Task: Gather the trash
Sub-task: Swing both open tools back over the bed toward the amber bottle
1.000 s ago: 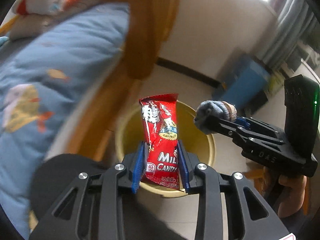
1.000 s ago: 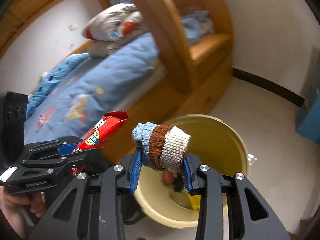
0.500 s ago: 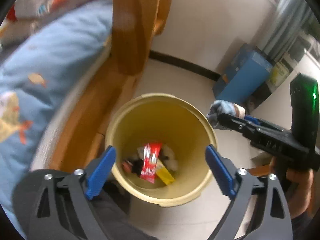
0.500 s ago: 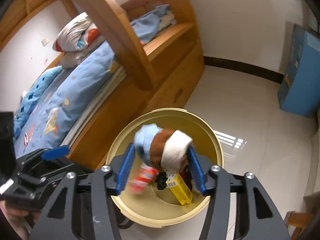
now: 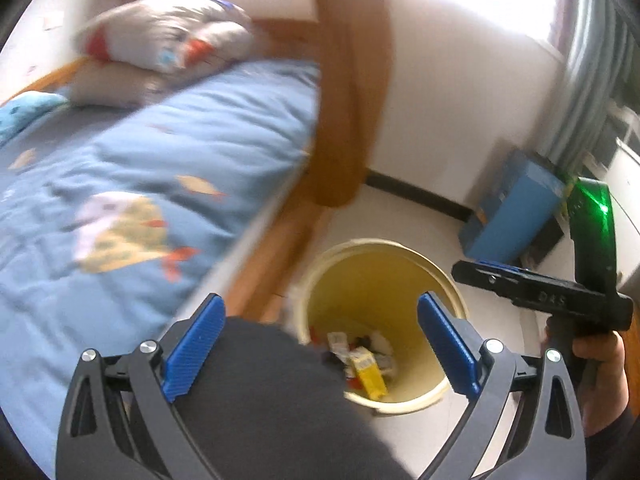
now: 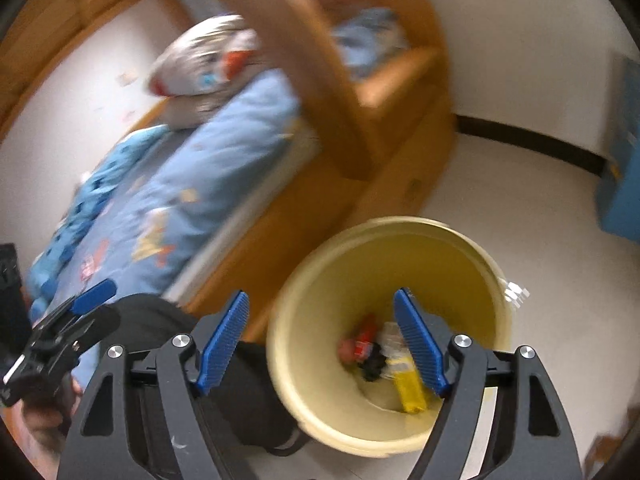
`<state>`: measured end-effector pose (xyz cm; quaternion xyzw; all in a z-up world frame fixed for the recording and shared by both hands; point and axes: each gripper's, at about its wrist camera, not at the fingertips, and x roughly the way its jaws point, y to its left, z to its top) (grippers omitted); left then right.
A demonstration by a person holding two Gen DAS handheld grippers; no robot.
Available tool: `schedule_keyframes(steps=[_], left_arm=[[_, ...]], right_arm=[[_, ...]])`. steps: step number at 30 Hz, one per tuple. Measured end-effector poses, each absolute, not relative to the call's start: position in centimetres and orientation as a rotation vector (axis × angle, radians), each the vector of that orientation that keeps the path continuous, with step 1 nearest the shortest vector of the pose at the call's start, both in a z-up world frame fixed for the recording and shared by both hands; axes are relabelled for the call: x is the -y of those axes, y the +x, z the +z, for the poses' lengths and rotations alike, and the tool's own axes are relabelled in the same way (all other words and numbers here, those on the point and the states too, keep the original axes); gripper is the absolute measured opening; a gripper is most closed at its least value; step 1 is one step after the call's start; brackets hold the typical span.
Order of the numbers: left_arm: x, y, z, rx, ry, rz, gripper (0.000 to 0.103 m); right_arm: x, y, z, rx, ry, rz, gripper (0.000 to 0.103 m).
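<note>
A pale yellow bin [image 5: 448, 296] stands on the floor beside the wooden bed; it also shows in the right wrist view [image 6: 464, 248]. Several pieces of trash lie at its bottom, among them a yellow box [image 5: 366, 372] and a red candy wrapper [image 6: 362, 344]. My left gripper [image 5: 320, 344] is open and empty above the bin's near edge. My right gripper [image 6: 320, 340] is open and empty above the bin. The right gripper also shows in the left wrist view [image 5: 480, 270] to the right of the bin.
A wooden bed frame post [image 5: 348, 92] rises left of the bin. A blue printed quilt [image 5: 140, 184] and a pillow [image 5: 160, 48] lie on the bed. A blue box [image 5: 512, 224] stands on the floor by the wall. My dark-clothed knee [image 5: 260, 400] is below the left gripper.
Both grippers opened. The red candy wrapper dropped from the left gripper and the sock from the right gripper into the bin. Both views have swung toward the bed.
</note>
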<state>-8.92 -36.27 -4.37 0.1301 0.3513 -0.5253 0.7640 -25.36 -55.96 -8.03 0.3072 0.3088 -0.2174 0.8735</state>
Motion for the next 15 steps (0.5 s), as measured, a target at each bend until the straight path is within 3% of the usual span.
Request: schedule_keyframes(steps=[6,15], left_arm=[[28.6,-5.8,-3.4,-0.662,0.288,-0.926,0.099],[16.0,1.0,-4.3,-0.653,0.311,-0.596,0.099]], right_arm=[[50.1,-19.2,-6.0,-0.579,0.561,-0.213,0.076],[38.5,-8.2,-3.6,-0.627,0.379,0.133,0.082]])
